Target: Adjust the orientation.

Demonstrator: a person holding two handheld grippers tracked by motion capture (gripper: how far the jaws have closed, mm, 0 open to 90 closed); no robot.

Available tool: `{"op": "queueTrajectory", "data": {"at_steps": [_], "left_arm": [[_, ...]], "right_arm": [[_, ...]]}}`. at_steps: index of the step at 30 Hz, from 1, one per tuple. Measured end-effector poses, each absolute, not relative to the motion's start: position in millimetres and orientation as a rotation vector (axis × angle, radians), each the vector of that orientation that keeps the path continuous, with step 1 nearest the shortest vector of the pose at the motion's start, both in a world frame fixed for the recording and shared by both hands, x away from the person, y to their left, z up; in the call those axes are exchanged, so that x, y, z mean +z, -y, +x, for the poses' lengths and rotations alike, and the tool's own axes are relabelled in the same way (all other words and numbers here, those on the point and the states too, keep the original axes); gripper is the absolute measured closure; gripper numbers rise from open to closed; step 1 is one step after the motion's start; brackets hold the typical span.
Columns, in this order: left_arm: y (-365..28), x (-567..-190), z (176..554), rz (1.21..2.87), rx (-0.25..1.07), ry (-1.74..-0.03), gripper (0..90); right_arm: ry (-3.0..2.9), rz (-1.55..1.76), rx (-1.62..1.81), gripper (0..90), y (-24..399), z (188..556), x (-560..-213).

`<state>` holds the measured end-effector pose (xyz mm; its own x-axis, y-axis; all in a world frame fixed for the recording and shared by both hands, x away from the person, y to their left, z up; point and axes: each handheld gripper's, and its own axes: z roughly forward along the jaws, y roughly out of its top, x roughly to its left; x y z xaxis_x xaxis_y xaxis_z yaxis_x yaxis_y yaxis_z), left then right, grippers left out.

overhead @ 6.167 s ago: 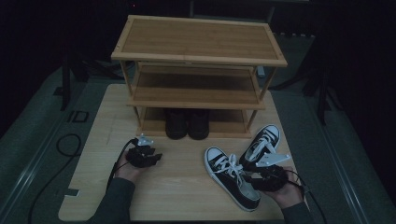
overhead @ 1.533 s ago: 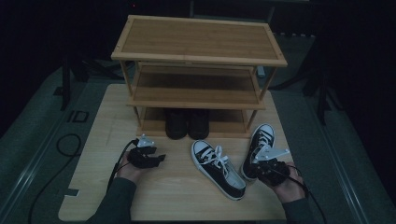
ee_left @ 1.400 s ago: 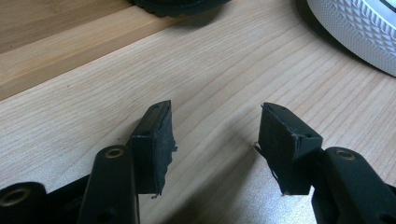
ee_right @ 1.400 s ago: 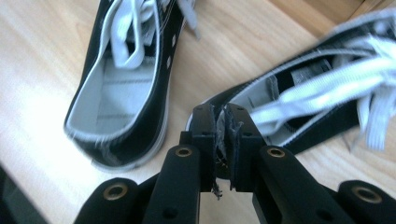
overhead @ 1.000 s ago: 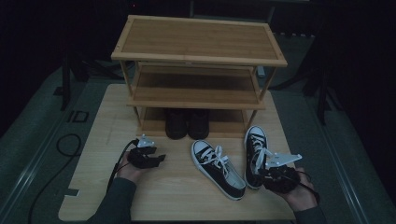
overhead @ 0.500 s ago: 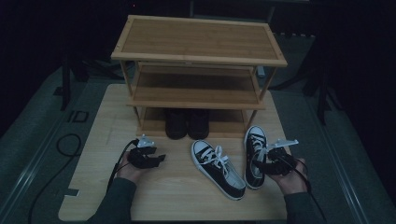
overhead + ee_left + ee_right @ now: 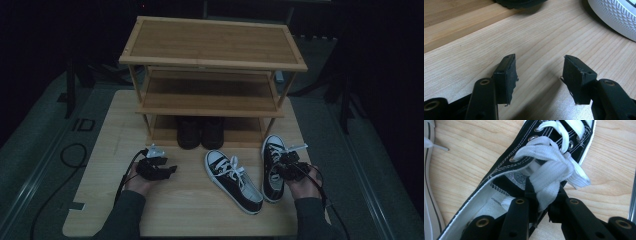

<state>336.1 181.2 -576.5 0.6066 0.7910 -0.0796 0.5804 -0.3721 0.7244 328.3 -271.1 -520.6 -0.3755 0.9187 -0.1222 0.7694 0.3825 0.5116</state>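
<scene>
Dark pair of shoes (image 7: 201,131) on the rack's bottom shelf (image 7: 165,134): shadowed, details illegible. Right sneaker (image 7: 506,177): toe and heel cut by frame edges in the right gripper view. Left sneaker (image 7: 617,17): only toe cap visible, left gripper view. Worktop (image 7: 190,210) front edge: cropped.

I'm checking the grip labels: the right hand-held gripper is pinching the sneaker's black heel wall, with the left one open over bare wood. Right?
Not quite. The right hand-held gripper is closed on the white laces of the right sneaker, not its heel wall, as the right gripper view shows; its jaws have just been closing. The left hand-held gripper is indeed open over bare wood.
</scene>
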Motion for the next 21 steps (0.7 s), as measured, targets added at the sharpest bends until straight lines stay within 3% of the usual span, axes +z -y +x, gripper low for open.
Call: {"op": "queueTrajectory", "data": {"at_steps": [21], "left_arm": [[-181.5,-576.6,336.4,2.092,0.363,-1.077,45.2]], "right_arm": [[-2.181,1.453,0.581,85.2,279.6,316.1,-518.5]]}}
